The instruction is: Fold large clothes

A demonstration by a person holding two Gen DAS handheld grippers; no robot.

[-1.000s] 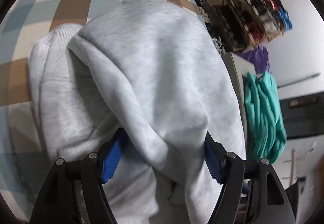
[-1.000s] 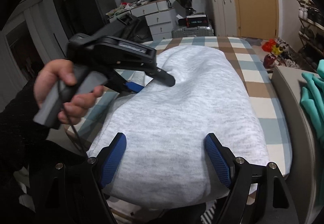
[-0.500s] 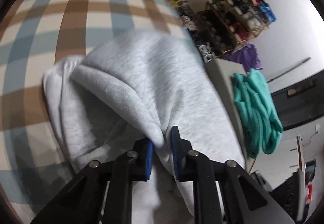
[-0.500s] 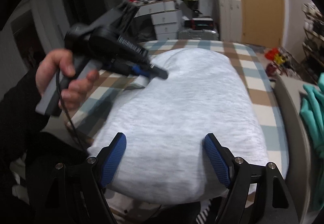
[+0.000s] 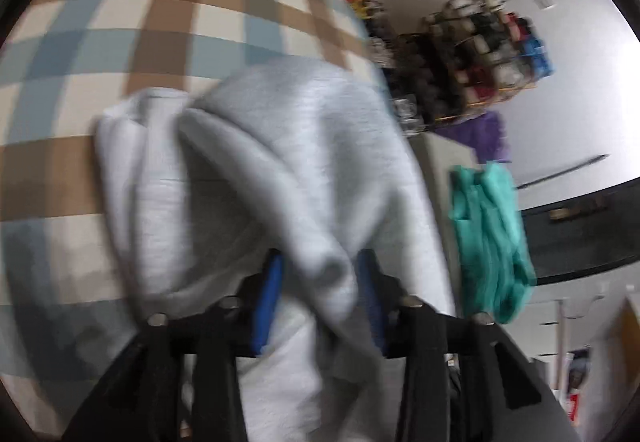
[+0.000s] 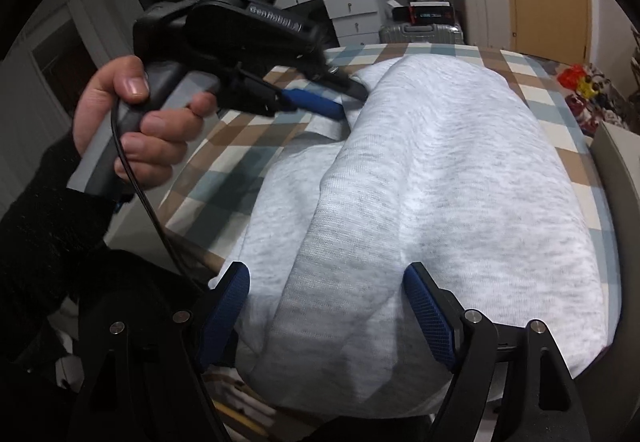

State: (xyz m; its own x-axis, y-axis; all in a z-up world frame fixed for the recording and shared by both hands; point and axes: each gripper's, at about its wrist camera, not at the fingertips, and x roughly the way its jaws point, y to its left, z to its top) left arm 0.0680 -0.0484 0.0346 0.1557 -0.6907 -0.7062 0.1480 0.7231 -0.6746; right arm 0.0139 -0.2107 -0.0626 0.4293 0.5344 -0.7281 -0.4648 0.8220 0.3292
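Grey sweatshirt [image 6: 440, 178] heaped on checked surface [image 5: 120, 22]. Left tool [image 5: 320, 282] opening, a fabric fold between its pads; right tool [image 6: 326, 306] spread wide, gripping nothing.

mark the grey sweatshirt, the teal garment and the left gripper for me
grey sweatshirt [image 6: 460, 178]: right wrist view, broad top panel.
teal garment [image 5: 492, 242]: left wrist view, middle of the hanging bundle.
left gripper [image 5: 320, 294]: left wrist view, between the blue pads; jaws opening, fabric fold between them.
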